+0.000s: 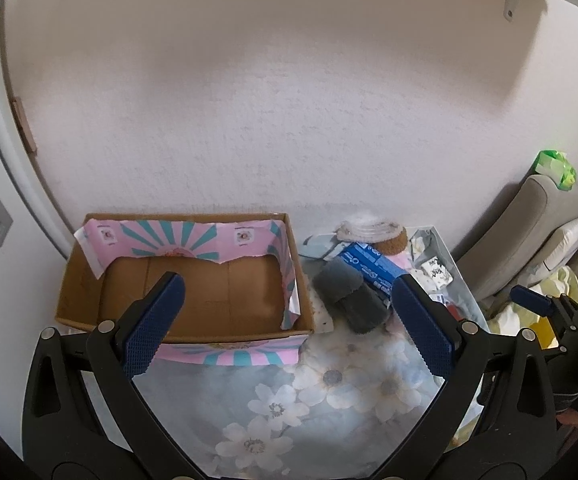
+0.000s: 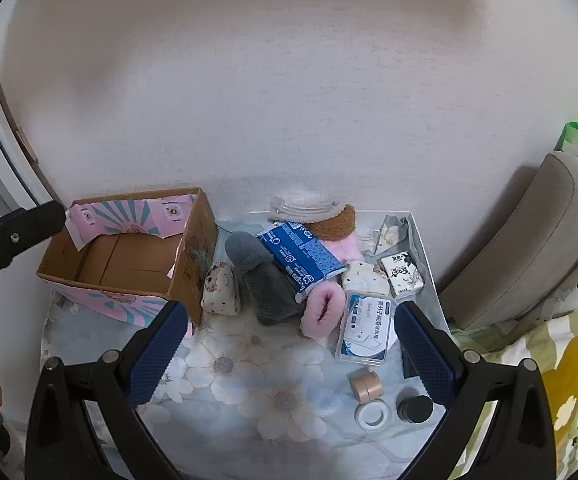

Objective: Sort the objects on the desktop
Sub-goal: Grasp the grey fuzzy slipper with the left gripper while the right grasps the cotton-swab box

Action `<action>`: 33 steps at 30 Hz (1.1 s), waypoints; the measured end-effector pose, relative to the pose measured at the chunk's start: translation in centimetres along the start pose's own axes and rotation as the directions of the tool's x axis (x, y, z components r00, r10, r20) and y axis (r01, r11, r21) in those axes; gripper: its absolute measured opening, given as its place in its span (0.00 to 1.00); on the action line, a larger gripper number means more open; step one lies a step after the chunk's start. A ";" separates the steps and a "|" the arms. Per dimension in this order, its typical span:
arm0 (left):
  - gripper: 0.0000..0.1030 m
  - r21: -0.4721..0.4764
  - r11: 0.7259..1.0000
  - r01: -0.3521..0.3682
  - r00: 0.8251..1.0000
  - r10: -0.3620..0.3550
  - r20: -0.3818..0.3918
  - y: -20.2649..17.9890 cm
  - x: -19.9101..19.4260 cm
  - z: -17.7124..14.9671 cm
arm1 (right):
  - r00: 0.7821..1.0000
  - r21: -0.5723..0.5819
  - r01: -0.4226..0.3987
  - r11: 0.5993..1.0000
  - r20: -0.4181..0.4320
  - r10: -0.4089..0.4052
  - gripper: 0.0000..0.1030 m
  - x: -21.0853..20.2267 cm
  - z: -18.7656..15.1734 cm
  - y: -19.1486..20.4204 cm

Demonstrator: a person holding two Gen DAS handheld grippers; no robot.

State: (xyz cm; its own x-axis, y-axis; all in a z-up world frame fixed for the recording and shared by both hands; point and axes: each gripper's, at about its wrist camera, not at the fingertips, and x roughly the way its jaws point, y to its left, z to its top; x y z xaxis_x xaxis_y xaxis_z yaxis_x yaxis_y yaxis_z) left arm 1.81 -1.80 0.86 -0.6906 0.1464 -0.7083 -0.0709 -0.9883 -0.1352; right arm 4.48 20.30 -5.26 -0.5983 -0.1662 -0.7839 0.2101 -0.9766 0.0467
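Observation:
An empty cardboard box (image 1: 185, 280) with pink and teal flaps stands at the table's back left; it also shows in the right wrist view (image 2: 129, 256). To its right lies a heap: a grey fuzzy slipper (image 2: 265, 280), a blue packet (image 2: 301, 256), a pink fuzzy cuff (image 2: 323, 314), a white floss box (image 2: 367, 328), a spotted pouch (image 2: 219, 288) and a tissue pack (image 2: 403, 274). My left gripper (image 1: 289, 312) is open and empty, above the table in front of the box. My right gripper (image 2: 289, 340) is open and empty, in front of the heap.
Two tape rolls (image 2: 367, 386) (image 2: 373, 416) and a small black jar (image 2: 415, 408) lie at the front right on the floral tablecloth (image 2: 249, 380). A brown round thing (image 2: 333, 226) and a clear hair clip (image 2: 305, 208) lie by the wall. A grey cushion (image 2: 529, 240) stands to the right.

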 end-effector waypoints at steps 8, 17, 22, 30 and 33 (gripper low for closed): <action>0.99 0.017 1.000 0.015 1.000 -0.015 -0.015 -0.6 0.4 -0.4 | 1.000 0.018 -0.001 1.000 0.018 0.001 1.00 -0.7 -0.2 -1.1; 0.99 0.053 0.998 0.029 0.998 -0.025 -0.062 -2.4 2.3 -0.4 | 1.000 0.060 0.012 0.998 -0.015 -0.012 1.00 -0.4 -2.2 -2.6; 0.99 0.086 0.995 0.059 0.990 -0.048 -0.130 -4.8 5.2 -1.3 | 0.999 0.080 0.002 0.997 -0.053 0.003 1.00 0.7 -3.8 -4.6; 0.95 0.098 0.992 0.078 0.965 -0.050 -0.257 -9.7 12.5 -3.1 | 0.996 0.085 -0.015 0.996 -0.085 0.022 1.00 4.1 -5.0 -7.6; 0.90 0.055 0.998 0.032 0.958 -0.015 -0.287 -10.7 16.0 -3.3 | 0.996 0.048 -0.006 0.999 -0.085 0.010 1.00 6.4 -5.2 -7.8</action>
State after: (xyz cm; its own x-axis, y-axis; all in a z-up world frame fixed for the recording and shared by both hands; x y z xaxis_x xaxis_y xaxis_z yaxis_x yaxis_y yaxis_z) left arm -6.07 11.23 -11.32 -0.4539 0.1671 -0.8753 -0.1327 -0.9840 -0.1190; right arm 3.05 27.54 -13.91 -0.5285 -0.1643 -0.8329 0.1763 -0.9809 0.0816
